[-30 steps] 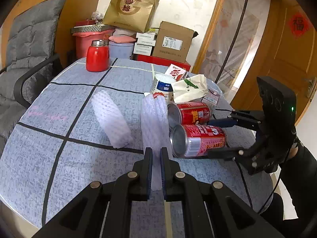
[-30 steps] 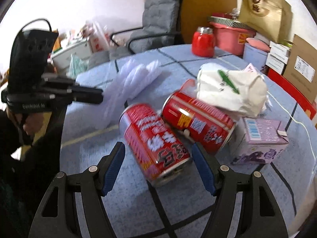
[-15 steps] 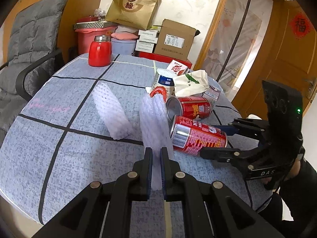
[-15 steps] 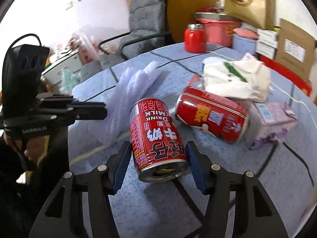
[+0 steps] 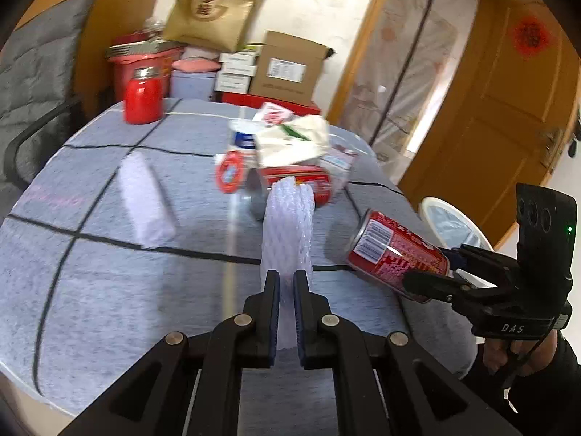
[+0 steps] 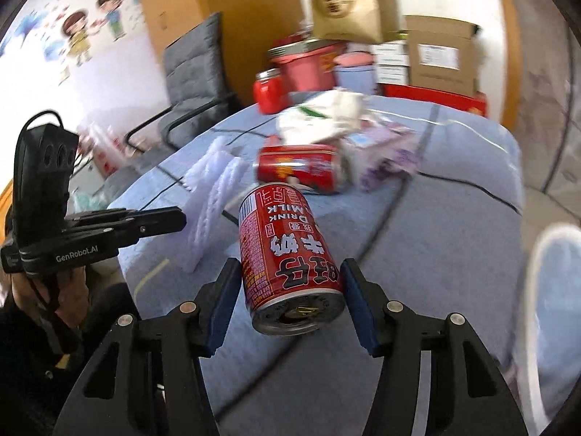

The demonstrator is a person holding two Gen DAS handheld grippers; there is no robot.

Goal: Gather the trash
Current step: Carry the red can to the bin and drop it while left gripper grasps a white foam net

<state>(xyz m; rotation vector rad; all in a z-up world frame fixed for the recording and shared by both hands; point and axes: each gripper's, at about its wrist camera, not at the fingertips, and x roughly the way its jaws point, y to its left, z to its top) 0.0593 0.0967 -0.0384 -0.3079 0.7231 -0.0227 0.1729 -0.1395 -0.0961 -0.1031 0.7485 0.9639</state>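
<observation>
The round table (image 5: 90,290) under a grey checked cloth carries a trash heap near its far edge: a second red can (image 6: 301,169), a crumpled white bag (image 5: 290,141). The left gripper (image 5: 287,312) pinches a white foam net sleeve (image 5: 288,225). The right gripper (image 6: 290,301) clamps a red milk can (image 6: 287,254) above the table's right edge.

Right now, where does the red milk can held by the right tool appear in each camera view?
Left wrist view: the red milk can is at the lower right, tilted, gripped at its far end by the right tool.
Right wrist view: the same can fills the lower middle, between the two blue pads of the tool.
Shared landmark: the white foam net held by the left tool.
</observation>
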